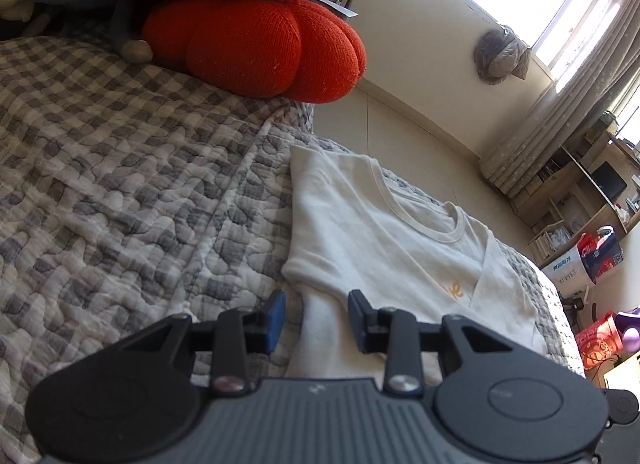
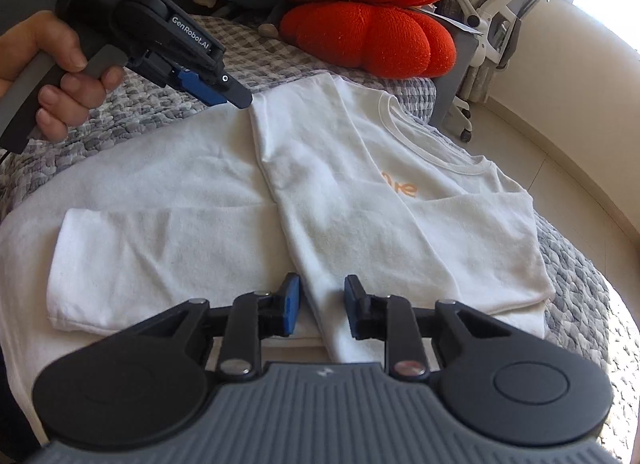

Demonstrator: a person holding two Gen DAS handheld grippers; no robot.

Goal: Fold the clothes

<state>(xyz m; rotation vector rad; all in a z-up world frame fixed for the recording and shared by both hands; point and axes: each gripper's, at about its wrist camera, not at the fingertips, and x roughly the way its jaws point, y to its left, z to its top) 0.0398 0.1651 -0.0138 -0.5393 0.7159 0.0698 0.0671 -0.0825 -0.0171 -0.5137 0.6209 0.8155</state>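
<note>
Right gripper [image 2: 319, 306] parted over white shirt [image 2: 360, 199] fold.

- My bed's grey-and-white checked quilt [image 1: 120, 167] fills the left of my view.
- Two red knitted cushions [image 1: 256, 23] are stacked at its far end.
- A cream wall [image 1: 420, 43] runs to a bright window [image 1: 560, 3] with a pale curtain [image 1: 560, 123] beside it.
- Cluttered wooden shelves [image 1: 580, 199] stand below it.
- A white office chair [image 2: 504, 23] stands on the pale floor [image 2: 560, 167].
</note>
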